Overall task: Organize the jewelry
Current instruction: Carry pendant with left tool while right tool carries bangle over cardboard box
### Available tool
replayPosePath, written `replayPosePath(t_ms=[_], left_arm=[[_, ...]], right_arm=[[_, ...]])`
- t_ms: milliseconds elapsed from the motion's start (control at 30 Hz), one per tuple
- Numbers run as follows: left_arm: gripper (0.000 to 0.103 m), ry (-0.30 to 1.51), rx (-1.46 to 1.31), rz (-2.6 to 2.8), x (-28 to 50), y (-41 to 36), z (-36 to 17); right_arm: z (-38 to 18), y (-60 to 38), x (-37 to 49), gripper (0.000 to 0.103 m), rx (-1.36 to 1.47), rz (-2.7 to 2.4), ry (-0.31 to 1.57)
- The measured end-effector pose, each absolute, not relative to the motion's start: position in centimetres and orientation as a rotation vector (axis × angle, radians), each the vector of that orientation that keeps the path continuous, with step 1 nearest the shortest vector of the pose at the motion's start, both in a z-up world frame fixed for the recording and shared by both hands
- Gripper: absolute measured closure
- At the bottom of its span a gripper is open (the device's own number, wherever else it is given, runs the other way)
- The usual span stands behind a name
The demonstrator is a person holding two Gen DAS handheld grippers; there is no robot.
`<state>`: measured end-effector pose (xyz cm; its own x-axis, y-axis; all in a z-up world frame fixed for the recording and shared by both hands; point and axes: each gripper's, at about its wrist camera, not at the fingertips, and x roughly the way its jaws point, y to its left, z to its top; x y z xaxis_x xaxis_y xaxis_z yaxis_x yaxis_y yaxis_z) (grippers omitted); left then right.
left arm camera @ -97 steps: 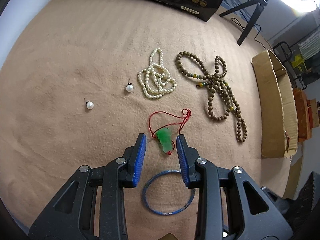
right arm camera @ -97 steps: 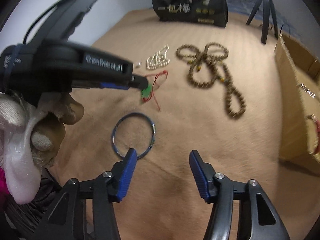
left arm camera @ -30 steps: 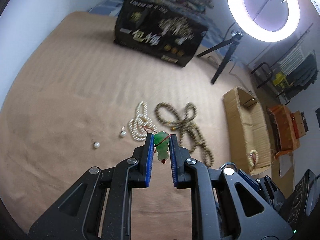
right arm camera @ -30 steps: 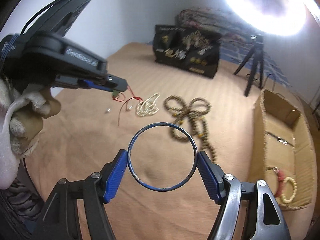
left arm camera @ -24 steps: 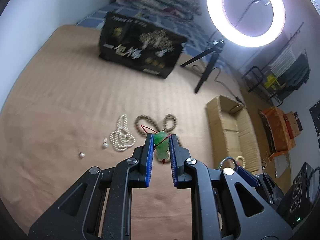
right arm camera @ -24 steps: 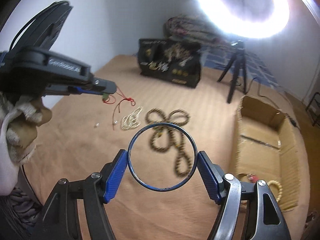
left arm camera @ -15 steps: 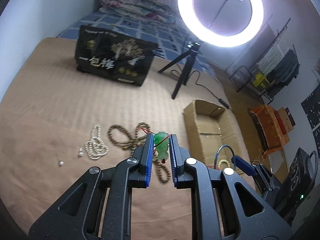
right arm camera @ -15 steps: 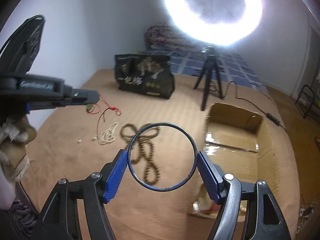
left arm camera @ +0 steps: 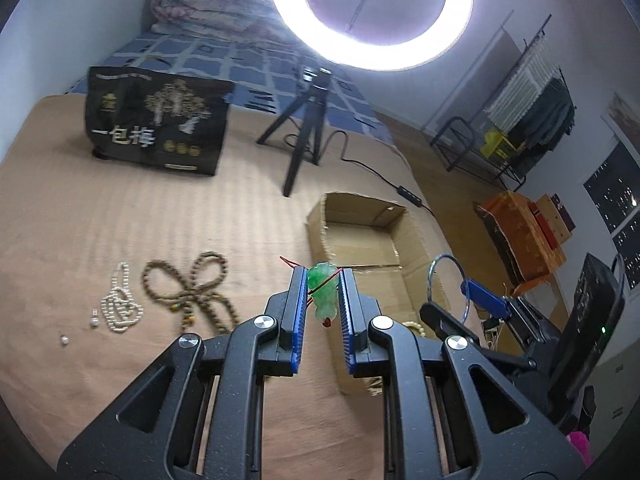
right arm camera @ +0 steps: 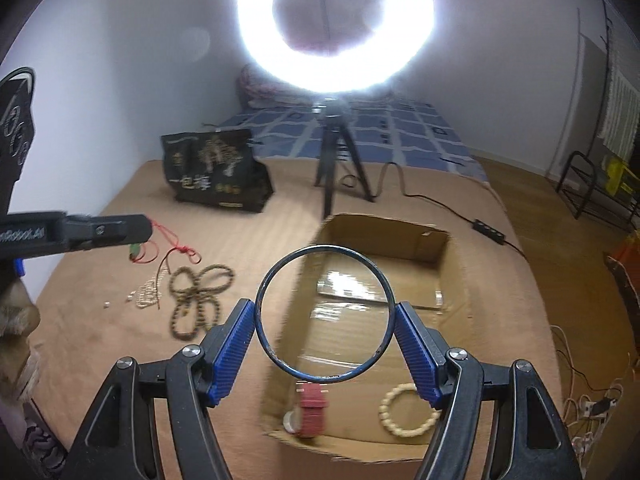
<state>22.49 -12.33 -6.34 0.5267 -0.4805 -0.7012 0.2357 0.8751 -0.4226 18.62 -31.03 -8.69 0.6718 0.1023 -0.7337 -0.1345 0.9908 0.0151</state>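
Note:
My left gripper (left arm camera: 322, 286) is shut on a green jade pendant (left arm camera: 325, 289) with a red cord, held in the air beside the left wall of the open cardboard box (left arm camera: 368, 240). In the right wrist view the pendant's red cord (right arm camera: 176, 250) dangles from the left gripper (right arm camera: 142, 232). My right gripper (right arm camera: 324, 316) is shut on a thin blue bangle (right arm camera: 324, 314), held upright over the cardboard box (right arm camera: 452, 284). The bangle (left arm camera: 446, 284) also shows at the right of the left wrist view. A red watch strap (right arm camera: 313, 400) and a cream bead bracelet (right arm camera: 408, 414) lie inside the box.
On the tan bed cover lie a brown bead necklace (left arm camera: 192, 286), a pearl strand (left arm camera: 120, 306) and two pearl earrings (left arm camera: 94, 320). A black bag (left arm camera: 156, 128) and a ring-light tripod (left arm camera: 304, 136) stand behind. A gloved hand (right arm camera: 16, 328) is at the left edge.
Both grippers have swung rightward and risen, each carrying its piece, from over the loose jewelry to the cardboard box. The jaws have not changed.

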Motion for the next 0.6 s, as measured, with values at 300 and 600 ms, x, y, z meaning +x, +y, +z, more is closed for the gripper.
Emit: replayPosePath(t_ms=[300, 600], left_arm=[[0.089, 0.937, -0.289, -0.479, 23.9, -16.2, -7.2], [0.089, 0.982, -0.289, -0.514, 25.9, -19.4, -9.1]], right_arm=[[-10.2, -35.1, 19.9, 0.03, -0.001, 0.071, 0.869], [-11.3, -37.0, 21.0, 0.03, 0.033, 0.052, 0.895]])
